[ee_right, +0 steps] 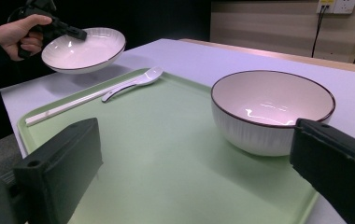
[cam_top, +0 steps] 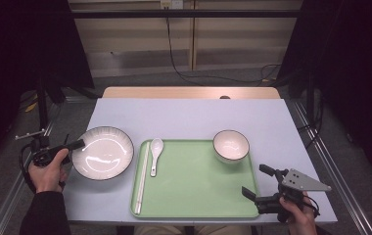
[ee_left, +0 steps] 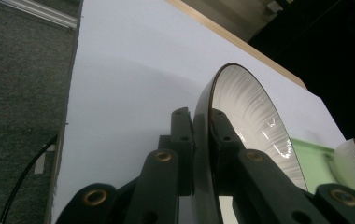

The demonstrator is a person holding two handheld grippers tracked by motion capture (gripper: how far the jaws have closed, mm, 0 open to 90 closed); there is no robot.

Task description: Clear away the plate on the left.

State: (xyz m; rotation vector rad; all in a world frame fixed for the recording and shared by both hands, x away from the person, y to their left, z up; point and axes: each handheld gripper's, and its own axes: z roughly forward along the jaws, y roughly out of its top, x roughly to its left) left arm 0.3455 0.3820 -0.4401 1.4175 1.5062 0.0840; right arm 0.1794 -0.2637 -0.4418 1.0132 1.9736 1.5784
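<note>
My left gripper (cam_top: 79, 144) is shut on the left rim of a white ribbed plate (cam_top: 103, 152) with a dark edge, left of the green tray (cam_top: 198, 196). In the left gripper view the jaws pinch the plate's rim (ee_left: 255, 121), one on each side. From the right gripper view the plate (ee_right: 84, 49) hangs tilted above the table with its shadow below, the left gripper (ee_right: 80, 33) on its rim. My right gripper (cam_top: 258, 181) stands open over the tray's front right corner, nothing between its jaws. It faces a white bowl (ee_right: 271, 105).
On the tray lie a white spoon (cam_top: 155, 154) and white chopsticks (cam_top: 142, 181) along its left side, and the bowl (cam_top: 231, 145) stands at its back right corner. The pale table (cam_top: 189, 117) stretches beyond the tray. Metal rails run along both table sides.
</note>
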